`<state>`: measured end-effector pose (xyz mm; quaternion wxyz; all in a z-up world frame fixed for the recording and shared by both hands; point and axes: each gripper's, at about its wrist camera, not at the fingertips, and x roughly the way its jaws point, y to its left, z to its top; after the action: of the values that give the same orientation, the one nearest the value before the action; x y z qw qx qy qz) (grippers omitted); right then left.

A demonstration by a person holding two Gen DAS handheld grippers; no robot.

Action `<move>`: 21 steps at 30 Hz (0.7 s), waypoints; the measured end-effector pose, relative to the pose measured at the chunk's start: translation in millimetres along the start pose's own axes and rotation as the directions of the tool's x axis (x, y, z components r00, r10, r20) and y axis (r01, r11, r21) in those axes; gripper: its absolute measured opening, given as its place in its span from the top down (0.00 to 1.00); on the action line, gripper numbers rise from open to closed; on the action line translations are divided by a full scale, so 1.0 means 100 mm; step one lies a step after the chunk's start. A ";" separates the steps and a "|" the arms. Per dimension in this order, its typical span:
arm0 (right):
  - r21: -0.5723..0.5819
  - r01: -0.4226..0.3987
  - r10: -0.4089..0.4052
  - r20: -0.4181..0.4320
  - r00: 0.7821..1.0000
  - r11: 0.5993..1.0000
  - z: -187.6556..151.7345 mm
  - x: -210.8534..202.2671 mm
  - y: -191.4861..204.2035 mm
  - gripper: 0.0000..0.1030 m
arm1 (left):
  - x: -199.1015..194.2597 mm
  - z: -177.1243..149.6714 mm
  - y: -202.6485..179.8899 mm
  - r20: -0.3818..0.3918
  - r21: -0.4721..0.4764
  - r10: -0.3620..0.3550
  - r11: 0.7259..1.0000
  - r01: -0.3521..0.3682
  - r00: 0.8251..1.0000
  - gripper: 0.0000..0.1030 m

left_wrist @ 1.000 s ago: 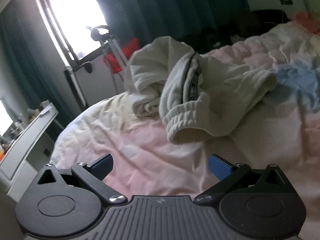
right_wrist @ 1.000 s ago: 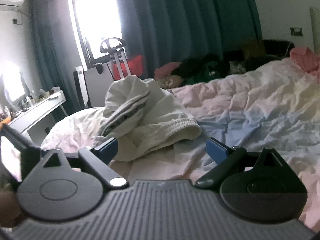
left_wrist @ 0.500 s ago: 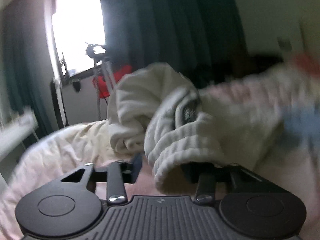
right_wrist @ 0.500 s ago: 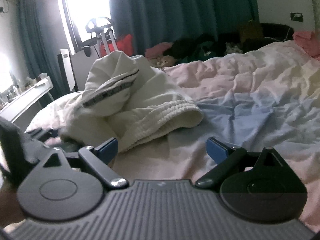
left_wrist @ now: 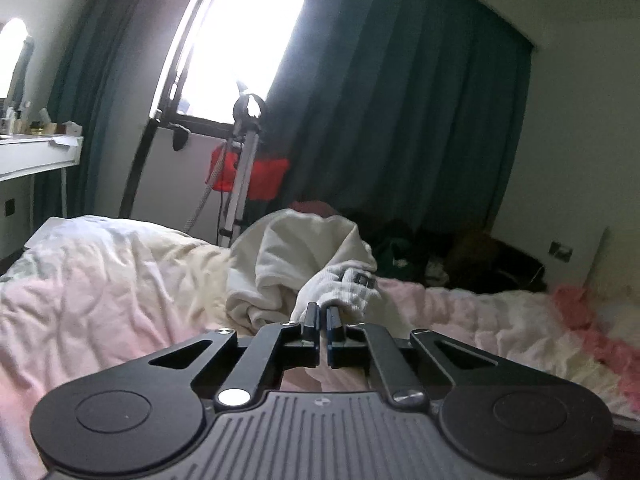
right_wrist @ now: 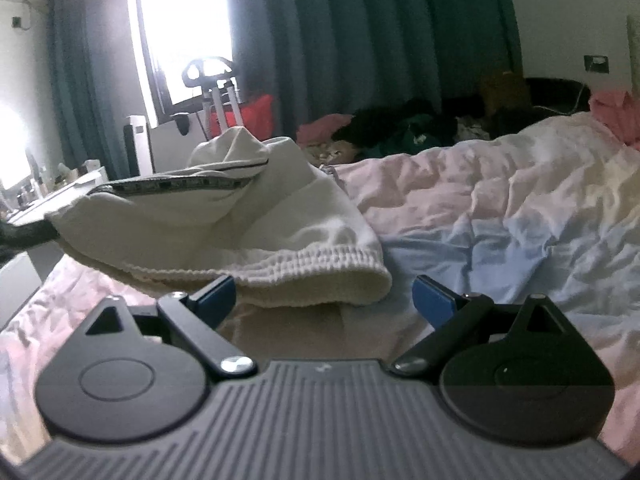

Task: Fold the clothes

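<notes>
Right wrist view: the white garment (right_wrist: 256, 236) lies on the bed (right_wrist: 520, 208), its ribbed hem running crosswise just ahead of the spread, empty right gripper (right_wrist: 324, 300); the left gripper (left_wrist: 323, 318) is clenched on its cuff.

White garment (right_wrist: 248, 232) heaped ahead of right claw (right_wrist: 324, 296), bare duvet (right_wrist: 520, 216) open rightward

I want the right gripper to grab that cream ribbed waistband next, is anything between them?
Nothing visible. The right gripper stands open, with the cream garment's ribbed waistband just beyond its fingertips, only bare pastel quilt around.
</notes>
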<state>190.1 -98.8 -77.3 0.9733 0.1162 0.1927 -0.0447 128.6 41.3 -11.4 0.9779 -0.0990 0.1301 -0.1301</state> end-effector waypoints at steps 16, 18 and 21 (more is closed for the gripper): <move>-0.072 -0.025 0.006 -0.244 0.970 0.997 0.26 0.46 -0.25 0.36 | -0.37 -0.62 -0.17 -0.168 0.549 0.027 0.833 0.070 0.985 0.60; -0.126 -0.019 -0.018 -0.283 0.959 0.992 0.20 0.68 -0.31 0.43 | -0.15 -0.77 -0.22 -0.186 0.601 0.036 0.795 0.084 0.982 0.49; -0.140 -0.009 -0.039 -0.340 0.940 0.990 0.06 0.97 -0.44 0.51 | 0.14 -0.95 -0.29 -0.199 0.621 0.034 0.778 0.100 0.979 0.43</move>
<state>275.9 -147.4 -118.9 0.9305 0.0523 0.3620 -0.0178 108.8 -5.2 -97.6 0.9344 0.2435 0.1747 -0.1923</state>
